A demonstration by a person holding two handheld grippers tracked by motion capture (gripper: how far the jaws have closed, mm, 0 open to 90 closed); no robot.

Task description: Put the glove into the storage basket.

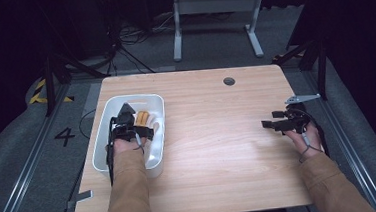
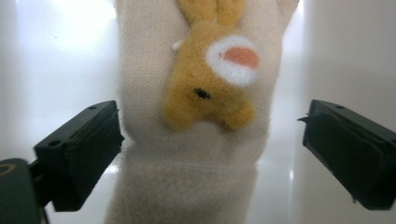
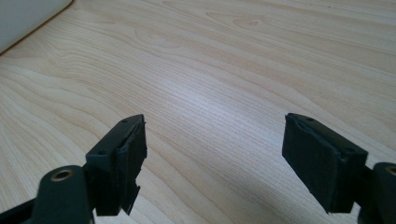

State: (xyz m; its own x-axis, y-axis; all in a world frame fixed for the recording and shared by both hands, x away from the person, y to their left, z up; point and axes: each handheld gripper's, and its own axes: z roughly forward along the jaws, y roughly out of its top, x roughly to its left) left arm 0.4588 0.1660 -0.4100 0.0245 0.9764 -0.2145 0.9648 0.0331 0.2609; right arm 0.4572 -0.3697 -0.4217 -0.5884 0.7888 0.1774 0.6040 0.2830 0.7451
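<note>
A cream knitted mitten (image 2: 196, 116) with a yellow plush animal (image 2: 210, 79) sewn on it lies in a white bin (image 1: 103, 122) at the table's left. My left gripper (image 2: 210, 154) is down inside the bin and stands open, one jaw on each side of the mitten's cuff. From above, that left gripper (image 1: 129, 121) sits over the mitten's orange patch (image 1: 143, 118). My right gripper (image 1: 272, 119) hovers open over bare wood at the table's right side, nothing between its jaws. In the right gripper view, its own jaws (image 3: 212, 163) are wide apart above the tabletop (image 3: 210, 70).
The wooden table (image 1: 214, 149) has a round cable hole (image 1: 229, 81) near its far edge. A corner of the white bin (image 3: 28, 16) shows at upper left in the right gripper view. Beyond the table stand a white desk frame (image 1: 215, 19) and dark tripod legs.
</note>
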